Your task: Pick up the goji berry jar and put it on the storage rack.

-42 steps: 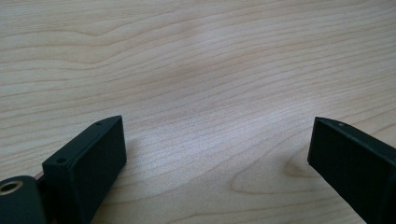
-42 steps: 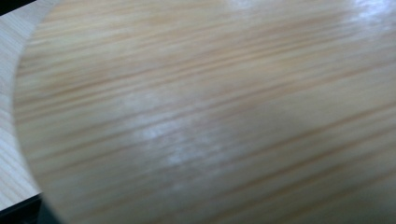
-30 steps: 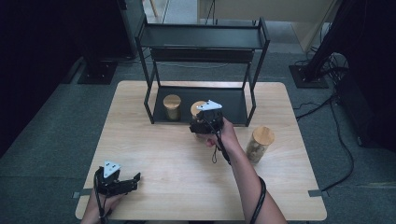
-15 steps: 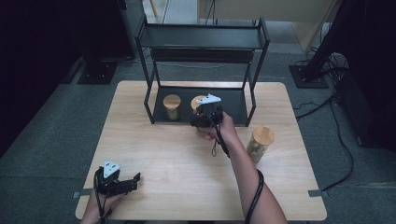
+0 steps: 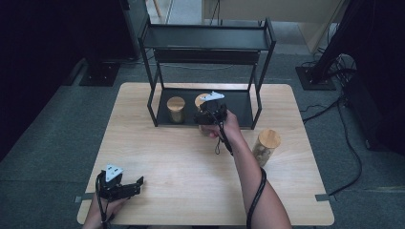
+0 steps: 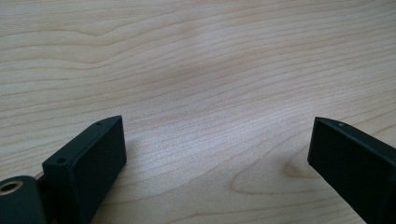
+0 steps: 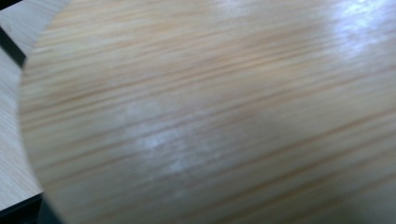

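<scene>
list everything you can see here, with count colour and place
round wooden-lidded jars: three, tan; one on the rack's bottom shelf at left, one in the right claw at the shelf's front edge, one standing on the table at right
black metal two-tier rack: one, black, far middle of the table
light wooden table: one, pale wood, centre of the high view
grey carpet floor: grey, around the table
black cables: black, on the floor at right
left claw: black, jaws open, near left corner of the table
right claw: black, shut on a jar's lid
person's forearms: two, from the bottom edge; right one reaches to the rack
</scene>
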### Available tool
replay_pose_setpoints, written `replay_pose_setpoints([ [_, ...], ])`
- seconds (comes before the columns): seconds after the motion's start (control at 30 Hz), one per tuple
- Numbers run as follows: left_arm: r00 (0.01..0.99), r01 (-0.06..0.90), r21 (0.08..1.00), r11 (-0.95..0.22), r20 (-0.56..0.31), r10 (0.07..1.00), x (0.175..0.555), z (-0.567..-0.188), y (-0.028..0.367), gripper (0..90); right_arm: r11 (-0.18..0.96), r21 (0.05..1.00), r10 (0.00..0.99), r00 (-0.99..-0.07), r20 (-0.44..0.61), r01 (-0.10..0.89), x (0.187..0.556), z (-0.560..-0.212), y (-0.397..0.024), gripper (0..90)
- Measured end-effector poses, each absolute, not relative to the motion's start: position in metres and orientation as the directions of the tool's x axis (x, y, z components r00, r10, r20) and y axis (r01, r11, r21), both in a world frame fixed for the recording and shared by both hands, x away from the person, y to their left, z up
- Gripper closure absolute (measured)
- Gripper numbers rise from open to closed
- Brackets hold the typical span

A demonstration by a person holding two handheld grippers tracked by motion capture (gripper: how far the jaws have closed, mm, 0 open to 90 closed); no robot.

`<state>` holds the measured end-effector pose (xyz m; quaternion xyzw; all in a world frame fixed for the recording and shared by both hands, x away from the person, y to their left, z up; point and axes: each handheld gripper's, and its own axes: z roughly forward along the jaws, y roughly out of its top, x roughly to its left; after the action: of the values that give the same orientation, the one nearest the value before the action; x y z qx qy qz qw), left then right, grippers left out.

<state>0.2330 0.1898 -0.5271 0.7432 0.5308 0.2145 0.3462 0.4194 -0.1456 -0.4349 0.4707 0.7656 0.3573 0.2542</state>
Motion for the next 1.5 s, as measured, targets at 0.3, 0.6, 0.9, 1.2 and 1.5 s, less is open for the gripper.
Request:
replay_pose_setpoints([
  [0.3,0.343,0.641,0.743,-0.195,-0.049,0.938,0.233,-0.527,0.190,4.6,0.298,0.786,0.903,-0.426,-0.049,0.542,0.429,-0.434,-0.145,24.7],
  [0.6,0.341,0.641,0.743,-0.193,-0.051,0.939,0.233,-0.527,0.190,4.6,0.299,0.784,0.903,-0.428,-0.048,0.543,0.440,-0.434,-0.143,24.6],
  [0.9,0.338,0.641,0.744,-0.186,-0.056,0.940,0.232,-0.527,0.190,4.6,0.304,0.782,0.904,-0.424,-0.056,0.544,0.449,-0.433,-0.139,24.6],
  [1.2,0.335,0.642,0.745,-0.182,-0.059,0.940,0.232,-0.527,0.190,4.6,0.308,0.785,0.907,-0.416,-0.070,0.538,0.458,-0.434,-0.134,24.5],
  [1.5,0.334,0.642,0.744,-0.183,-0.056,0.941,0.231,-0.527,0.191,4.6,0.308,0.779,0.908,-0.413,-0.070,0.546,0.466,-0.435,-0.130,24.0],
])
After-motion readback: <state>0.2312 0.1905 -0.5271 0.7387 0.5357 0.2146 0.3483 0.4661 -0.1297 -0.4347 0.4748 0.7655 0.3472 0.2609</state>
